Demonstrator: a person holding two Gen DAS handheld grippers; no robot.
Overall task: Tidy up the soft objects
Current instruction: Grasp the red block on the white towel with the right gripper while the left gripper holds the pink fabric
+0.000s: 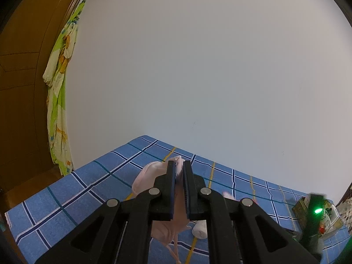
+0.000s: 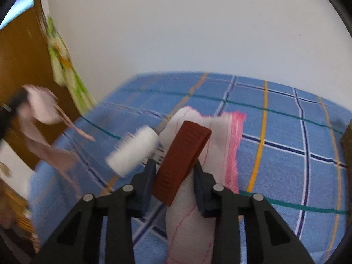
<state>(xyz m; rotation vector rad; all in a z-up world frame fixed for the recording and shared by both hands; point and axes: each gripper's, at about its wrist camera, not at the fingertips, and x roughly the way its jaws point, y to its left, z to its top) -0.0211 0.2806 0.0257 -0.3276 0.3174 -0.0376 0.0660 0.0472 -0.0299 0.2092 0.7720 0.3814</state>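
Pink cloth point(image 1: 151, 173) hangs pinched in the left gripper point(image 1: 180, 169) above the blue checked bedsheet point(image 1: 88, 187). Nearer right, the right gripper point(image 2: 173, 165) clamps a brown block point(image 2: 182, 160) over a white cloth with pink fringe point(image 2: 222, 136), beside a white roll point(image 2: 134, 151).

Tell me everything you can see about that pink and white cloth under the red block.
The pink and white cloth looks like soft woven fabric, white with thin pink stitch lines and a bright pink frayed edge. It lies bunched on the blue checked bed cover, between the right gripper fingers, which are closed on it. A ridged red-brown block rests tilted on top.
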